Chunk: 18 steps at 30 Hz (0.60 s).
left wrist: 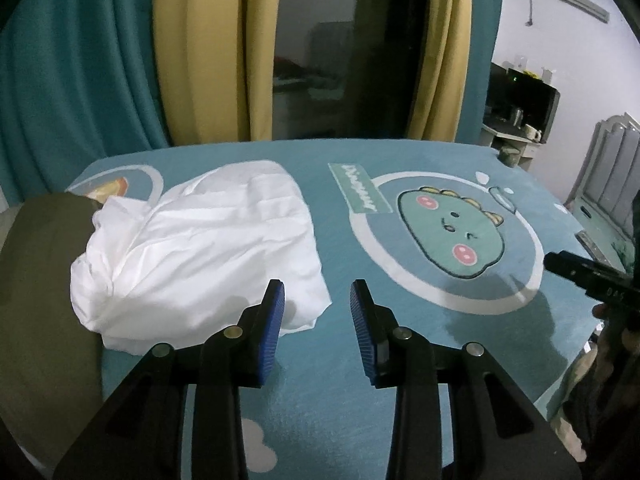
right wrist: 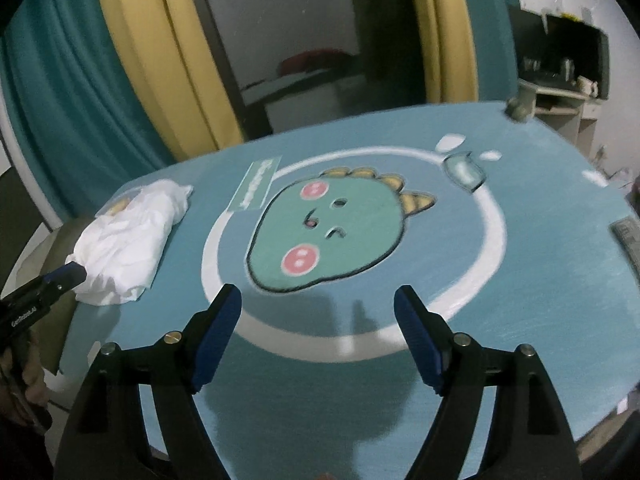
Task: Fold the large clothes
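A crumpled white garment [left wrist: 200, 248] lies bunched on the left side of the teal dinosaur mat [left wrist: 332, 380]. It also shows at the left of the right wrist view [right wrist: 128, 240]. My left gripper [left wrist: 318, 292] is open and empty, just above the mat at the garment's near right corner. Its tip shows in the right wrist view [right wrist: 66, 274] beside the garment. My right gripper [right wrist: 318, 300] is open and empty, hovering over the white ring around the dinosaur face [right wrist: 328, 236]. Part of it shows at the right of the left wrist view [left wrist: 588, 276].
An olive-brown cushion or cover [left wrist: 40, 288] lies under the garment's left edge. Teal and yellow curtains [left wrist: 192, 48] hang behind the mat around a dark window. A desk with clutter [left wrist: 520, 116] stands at the back right. A remote-like object [right wrist: 630, 240] lies at the mat's right edge.
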Tool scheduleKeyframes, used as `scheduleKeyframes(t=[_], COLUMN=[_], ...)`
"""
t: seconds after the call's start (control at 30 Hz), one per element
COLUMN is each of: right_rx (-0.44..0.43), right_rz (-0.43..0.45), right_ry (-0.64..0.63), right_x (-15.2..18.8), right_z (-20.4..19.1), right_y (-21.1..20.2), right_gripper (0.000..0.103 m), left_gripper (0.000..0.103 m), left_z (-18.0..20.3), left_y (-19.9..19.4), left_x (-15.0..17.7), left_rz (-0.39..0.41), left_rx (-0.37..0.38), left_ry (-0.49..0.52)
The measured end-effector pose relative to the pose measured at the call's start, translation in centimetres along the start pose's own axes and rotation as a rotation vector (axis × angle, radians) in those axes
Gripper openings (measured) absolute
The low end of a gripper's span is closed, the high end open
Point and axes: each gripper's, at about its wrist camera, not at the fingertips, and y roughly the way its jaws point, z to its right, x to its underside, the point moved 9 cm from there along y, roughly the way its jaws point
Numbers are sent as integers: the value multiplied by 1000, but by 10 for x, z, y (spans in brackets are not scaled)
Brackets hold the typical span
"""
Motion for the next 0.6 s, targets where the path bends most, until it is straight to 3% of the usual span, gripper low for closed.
scheduleKeyframes(t=[0.2, 0.4, 0.47, 0.53, 0.6], right_rx=[40, 64, 72, 82, 86], right_rz=[82, 165, 190, 217, 242], right_ry=[-17, -51, -61, -74, -92], right_x=[-20, -41, -46, -53, -58], right_z=[6, 3, 2, -1, -5], right_y=[-31, -64, -73, -83, -92], right_gripper=[79, 79, 79, 79, 85], left_gripper=[37, 37, 44, 60, 63], left_z=[6, 14, 17, 19, 20], left_y=[-16, -44, -54, -63, -73], left_x=[-19, -43, -51, -56, -62], left_rz=[60, 168, 208, 242, 281], left_rx=[7, -18, -17, -13, -11], left_ry=[12, 50, 55, 58, 64])
